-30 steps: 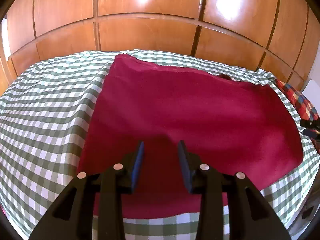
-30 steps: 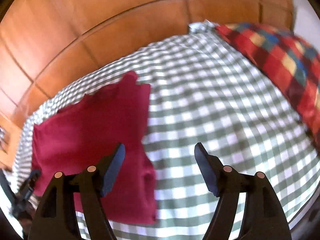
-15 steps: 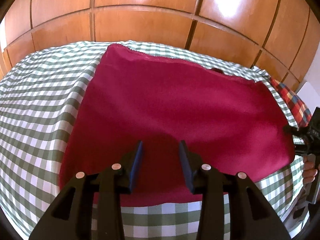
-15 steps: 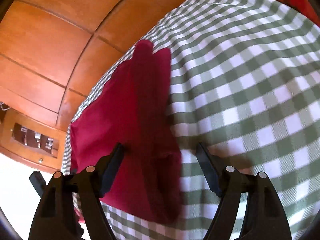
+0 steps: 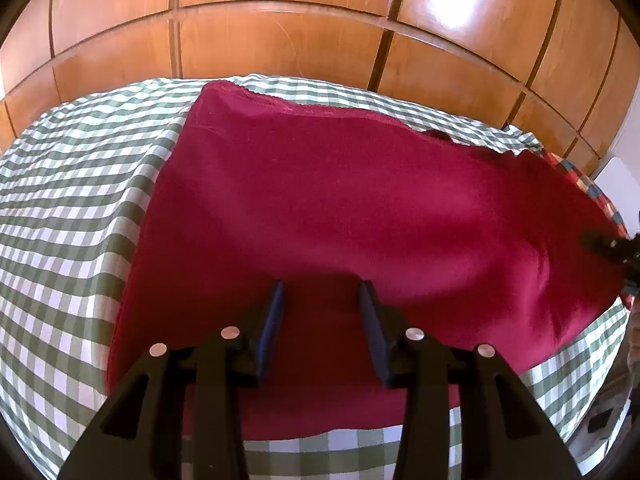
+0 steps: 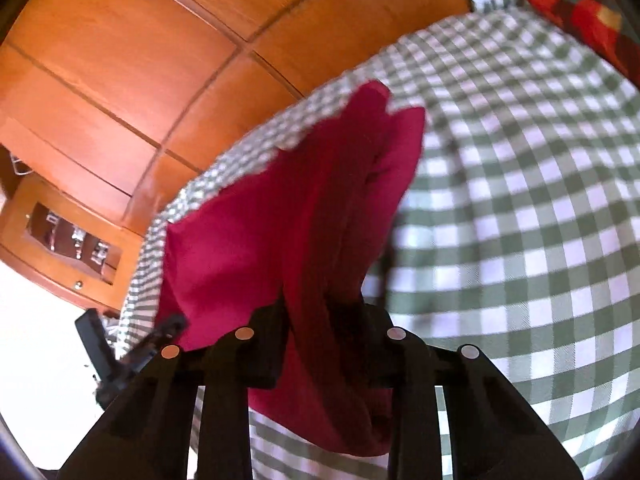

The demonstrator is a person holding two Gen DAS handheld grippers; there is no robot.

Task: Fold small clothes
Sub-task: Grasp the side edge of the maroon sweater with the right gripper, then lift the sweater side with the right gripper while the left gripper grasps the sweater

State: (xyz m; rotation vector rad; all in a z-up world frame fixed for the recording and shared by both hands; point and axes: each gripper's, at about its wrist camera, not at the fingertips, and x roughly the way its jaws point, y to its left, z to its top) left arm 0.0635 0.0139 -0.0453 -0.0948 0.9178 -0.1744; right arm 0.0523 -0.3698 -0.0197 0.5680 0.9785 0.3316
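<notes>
A crimson garment [image 5: 340, 208] lies spread flat on the green-and-white checked bedcover [image 5: 72, 208]. My left gripper [image 5: 322, 292] is open and hovers over the garment's near edge, with nothing between its fingers. In the right wrist view the garment [image 6: 248, 232] is bunched up at its right end, and my right gripper [image 6: 324, 304] has closed on that edge, the cloth gathered between its fingers. The right gripper also shows at the far right of the left wrist view [image 5: 612, 242].
A wooden panelled wardrobe [image 5: 280, 32] runs behind the bed. A red, blue and yellow plaid pillow [image 6: 580, 20] lies at the bed's far right. A wooden cabinet with a glass front [image 6: 68, 240] stands off the bed's left end.
My right gripper has swung left onto the garment's right edge and closed from wide open onto the cloth, bunching it. My left gripper has stayed open over the near edge.
</notes>
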